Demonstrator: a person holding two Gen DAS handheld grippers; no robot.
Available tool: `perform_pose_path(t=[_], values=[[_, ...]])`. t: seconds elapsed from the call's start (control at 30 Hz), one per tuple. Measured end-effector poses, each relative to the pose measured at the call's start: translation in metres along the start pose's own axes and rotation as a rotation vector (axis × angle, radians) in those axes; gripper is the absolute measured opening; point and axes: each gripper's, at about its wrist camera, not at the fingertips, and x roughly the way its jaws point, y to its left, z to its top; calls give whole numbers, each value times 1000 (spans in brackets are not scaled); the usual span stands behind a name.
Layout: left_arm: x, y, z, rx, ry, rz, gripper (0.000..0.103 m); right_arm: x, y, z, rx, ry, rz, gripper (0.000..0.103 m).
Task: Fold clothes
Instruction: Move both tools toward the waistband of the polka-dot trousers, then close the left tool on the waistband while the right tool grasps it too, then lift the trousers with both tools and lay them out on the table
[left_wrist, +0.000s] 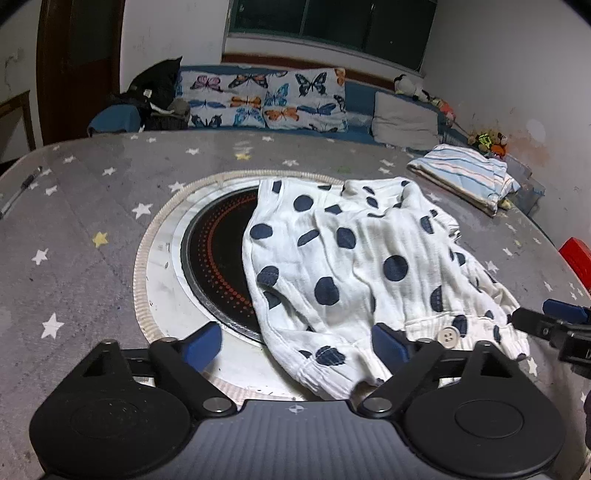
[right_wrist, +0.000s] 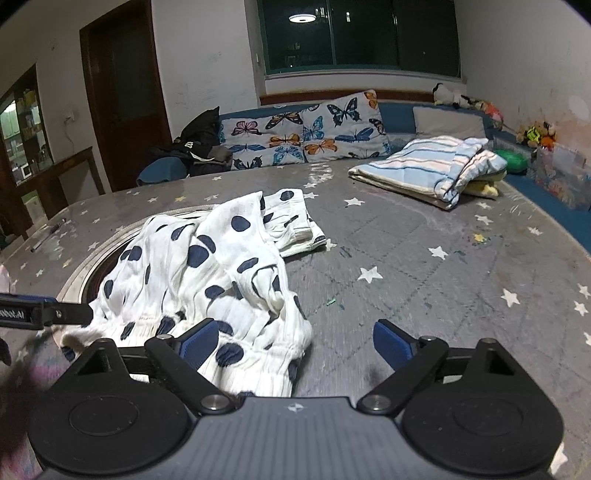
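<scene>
A white garment with navy polka dots (left_wrist: 354, 266) lies crumpled on the grey star-patterned table (left_wrist: 92, 221), partly over a round black cooktop (left_wrist: 218, 258). My left gripper (left_wrist: 295, 345) is open, its fingers straddling the garment's near hem beside a white button (left_wrist: 448, 336). My right gripper (right_wrist: 291, 341) is open over the garment's near right edge (right_wrist: 207, 273), its left finger above the cloth and its right finger over bare table. Each gripper shows at the side of the other's view: the right one (left_wrist: 554, 328), the left one (right_wrist: 40, 314).
A folded pile of blue-striped clothes (right_wrist: 428, 166) lies at the table's far right. A pen (left_wrist: 22, 188) lies at the far left edge. A red object (left_wrist: 576, 254) sits at the right edge. A sofa with butterfly cushions (left_wrist: 266, 99) stands behind the table.
</scene>
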Motion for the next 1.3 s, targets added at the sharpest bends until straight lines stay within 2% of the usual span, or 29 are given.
perform_pose_path(t=[0.1, 0.17, 0.3, 0.43, 0.5, 0.53, 0.67, 0.77, 0.87, 1.13, 1.3], values=[[5, 1, -1, 3, 21, -10, 75, 7, -5, 3, 24, 19, 18, 82], [7, 1, -1, 8, 32, -18, 66, 13, -8, 5, 42, 37, 32, 74], [9, 1, -2, 11, 42, -51, 53, 21, -12, 3, 62, 70, 56, 68], [10, 2, -2, 13, 50, -91, 34, 24, -11, 0, 70, 92, 74, 60], [9, 2, -2, 12, 48, -102, 31, 24, -10, -1, 73, 97, 89, 55], [8, 3, -2, 13, 45, -104, 27, 24, -9, -2, 72, 98, 93, 52], [3, 6, -1, 11, 34, -112, 15, 22, -8, -3, 90, 103, 131, 27], [-3, 9, -2, 17, 26, -116, 12, 17, -5, -4, 87, 97, 138, 18], [-9, 10, -3, 22, 16, -118, 9, 10, -3, -5, 79, 88, 144, 14], [-39, 19, -14, 46, -6, -141, 7, -20, 5, -16, 40, 76, 182, 11], [-64, 29, -30, 71, 1, -165, 7, -51, 16, -31, -23, 94, 241, 11]])
